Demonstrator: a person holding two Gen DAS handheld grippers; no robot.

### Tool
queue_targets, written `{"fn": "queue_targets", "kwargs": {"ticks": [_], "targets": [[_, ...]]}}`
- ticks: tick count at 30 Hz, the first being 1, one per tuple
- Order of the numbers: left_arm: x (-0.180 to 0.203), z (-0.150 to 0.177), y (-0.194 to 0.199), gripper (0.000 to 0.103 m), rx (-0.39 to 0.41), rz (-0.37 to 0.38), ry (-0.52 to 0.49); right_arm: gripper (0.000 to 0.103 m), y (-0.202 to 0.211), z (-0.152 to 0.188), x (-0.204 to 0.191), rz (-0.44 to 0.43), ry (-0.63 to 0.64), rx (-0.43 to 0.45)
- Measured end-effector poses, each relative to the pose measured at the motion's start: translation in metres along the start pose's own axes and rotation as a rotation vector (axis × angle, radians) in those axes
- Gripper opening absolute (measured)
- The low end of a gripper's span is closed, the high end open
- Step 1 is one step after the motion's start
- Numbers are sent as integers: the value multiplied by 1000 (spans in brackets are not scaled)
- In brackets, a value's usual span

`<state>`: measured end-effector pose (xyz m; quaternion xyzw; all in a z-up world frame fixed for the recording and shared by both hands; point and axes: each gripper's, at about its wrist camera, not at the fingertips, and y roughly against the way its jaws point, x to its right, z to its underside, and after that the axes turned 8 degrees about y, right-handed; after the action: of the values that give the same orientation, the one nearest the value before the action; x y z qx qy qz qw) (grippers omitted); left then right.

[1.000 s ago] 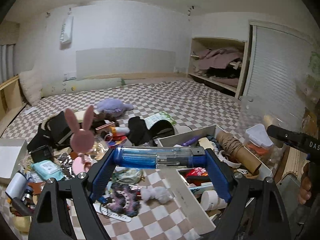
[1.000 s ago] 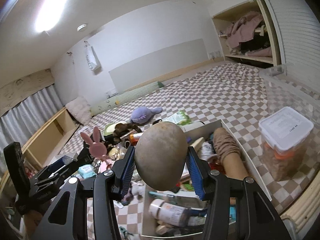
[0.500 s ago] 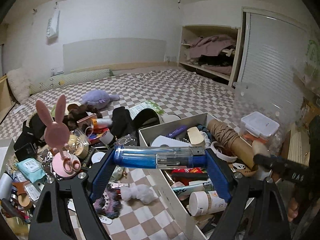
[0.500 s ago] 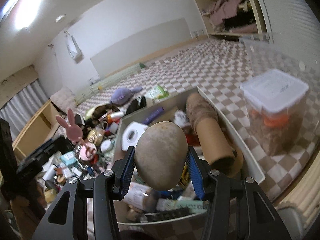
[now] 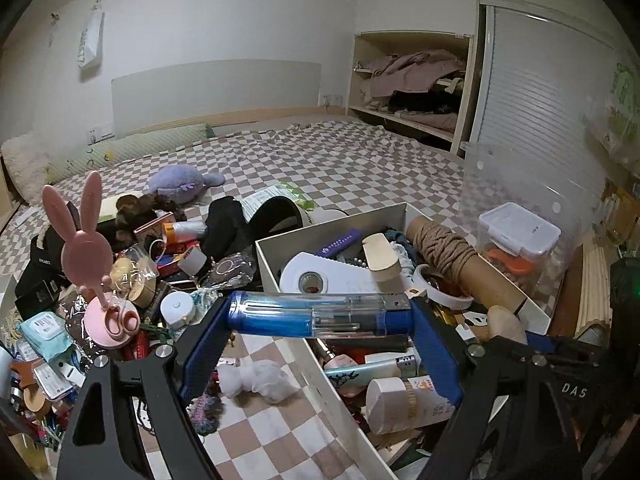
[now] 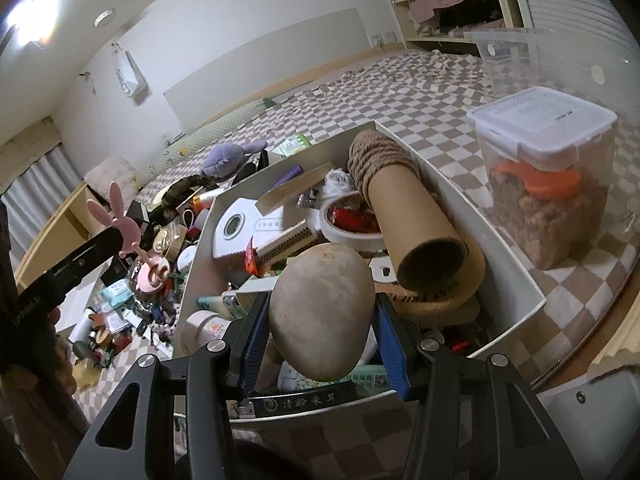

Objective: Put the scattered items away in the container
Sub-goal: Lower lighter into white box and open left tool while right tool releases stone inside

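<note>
Over the white container [image 6: 516,280], already crowded: right gripper [image 6: 322,322] clamped on a smooth brown stone [image 6: 320,312]; left gripper [image 5: 320,316] spread wide, pinching a blue-and-clear screwdriver [image 5: 316,314] end to end above the container's near wall. Best lowered into a free gap beside the cardboard tube [image 6: 412,224] before letting go, not dropped. Compared with a second ago: both lower, container larger in view, grips unchanged.
</note>
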<state>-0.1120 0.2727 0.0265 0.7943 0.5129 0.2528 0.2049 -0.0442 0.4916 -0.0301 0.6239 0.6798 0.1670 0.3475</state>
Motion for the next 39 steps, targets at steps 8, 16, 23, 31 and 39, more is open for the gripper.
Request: {"fn": "queue_targets", "kwargs": {"ticks": [8,16,23,31,39], "targets": [[11,-2,-21,87,-41,31,4,52,-11,5,1,18,15,-17],[18,-2,-41,87,-87,44,4,52,-14,6,-5,79,92,-42],[29,-5,-61,87,-147,45,-18,52,-5,0,-14,90,173,-41],[43,-9,-88,87,-271,89,1,52,2,-3,-30,86,251,-58],[55,-3,-106,87,-390,96,23,52,-6,1,-23,107,247,-113]]}}
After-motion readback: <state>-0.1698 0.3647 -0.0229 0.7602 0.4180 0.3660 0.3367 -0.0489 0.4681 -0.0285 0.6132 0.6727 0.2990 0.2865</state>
